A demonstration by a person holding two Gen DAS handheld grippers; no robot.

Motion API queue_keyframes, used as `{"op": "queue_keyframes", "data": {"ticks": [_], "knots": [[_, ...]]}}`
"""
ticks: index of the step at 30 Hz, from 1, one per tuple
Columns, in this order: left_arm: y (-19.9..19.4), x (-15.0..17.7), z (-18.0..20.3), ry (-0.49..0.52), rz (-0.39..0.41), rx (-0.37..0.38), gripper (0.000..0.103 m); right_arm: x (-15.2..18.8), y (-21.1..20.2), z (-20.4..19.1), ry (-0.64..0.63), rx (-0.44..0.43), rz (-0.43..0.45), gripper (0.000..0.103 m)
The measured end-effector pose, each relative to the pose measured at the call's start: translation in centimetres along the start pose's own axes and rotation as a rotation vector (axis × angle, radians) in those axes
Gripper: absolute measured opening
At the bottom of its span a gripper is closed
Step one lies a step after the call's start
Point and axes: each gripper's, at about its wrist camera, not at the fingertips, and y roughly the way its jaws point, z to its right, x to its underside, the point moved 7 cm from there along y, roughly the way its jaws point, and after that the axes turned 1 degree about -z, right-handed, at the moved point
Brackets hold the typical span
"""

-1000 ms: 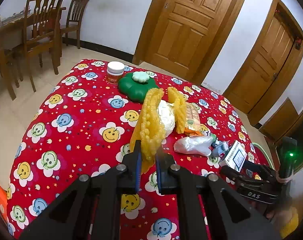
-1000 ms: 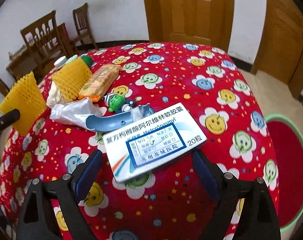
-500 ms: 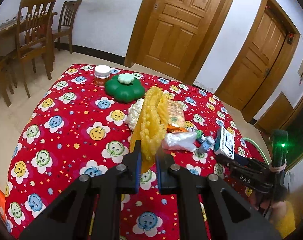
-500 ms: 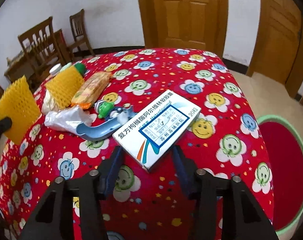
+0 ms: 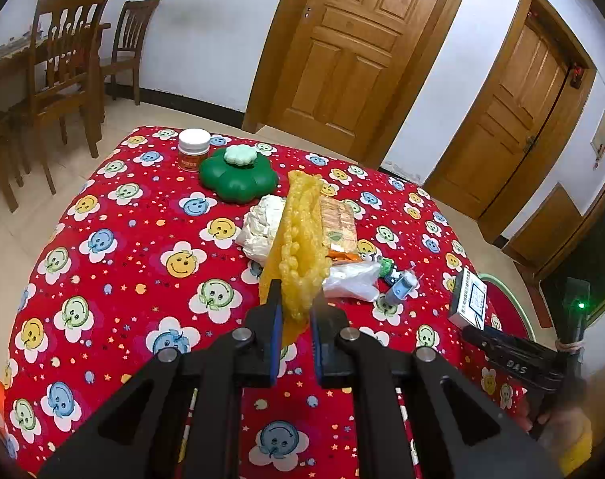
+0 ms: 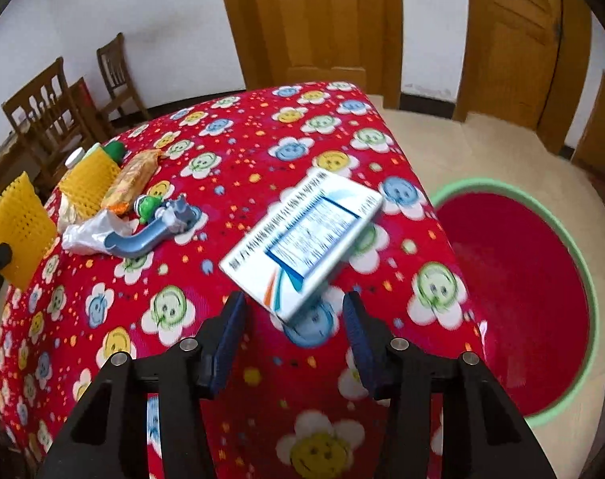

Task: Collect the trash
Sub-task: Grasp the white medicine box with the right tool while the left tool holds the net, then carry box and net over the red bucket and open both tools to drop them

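My left gripper is shut on a yellow foam net sleeve and holds it above the red smiley tablecloth; the sleeve also shows in the right wrist view. My right gripper is shut on the corner of a white and blue medicine box and holds it lifted near the table's right edge; the box also shows in the left wrist view. A red basin with a green rim stands on the floor to the right.
On the table lie a second yellow net, a biscuit wrapper, crumpled white paper, a clear plastic wrapper, a blue plastic part, a green flower-shaped box and a white-lidded jar. Wooden chairs stand at the left.
My right gripper closed on the medicine box, lifted it and swung it right toward the red basin. My left gripper pulled back and up with the yellow net.
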Motion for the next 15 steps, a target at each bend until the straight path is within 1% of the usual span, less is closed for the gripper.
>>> {"op": "queue_keyframes", "data": {"ticks": [2, 3, 5, 7, 11, 15], "knots": [[0.0, 0.0, 0.1, 0.002, 0.001, -0.002, 0.011, 0.2, -0.6, 0.3, 0.055, -0.025, -0.007, 0.067], [0.0, 0.0, 0.1, 0.001, 0.001, 0.000, 0.011, 0.1, -0.8, 0.3, 0.073, -0.037, -0.003, 0.078], [0.0, 0.1, 0.1, 0.002, 0.000, -0.006, 0.011, -0.4, -1.2, 0.0, 0.103, -0.064, 0.016, 0.079], [0.0, 0.0, 0.0, -0.004, 0.000, -0.008, 0.011, -1.1, -1.1, -0.5, 0.123, -0.056, 0.023, 0.079], [0.0, -0.1, 0.2, -0.013, -0.002, 0.004, 0.011, -2.2, 0.2, -1.3, 0.148, 0.003, 0.021, 0.079], [-0.3, -0.3, 0.9, 0.001, 0.007, 0.015, 0.011, -2.6, 2.0, -1.7, 0.141, 0.079, -0.001, 0.079]]}}
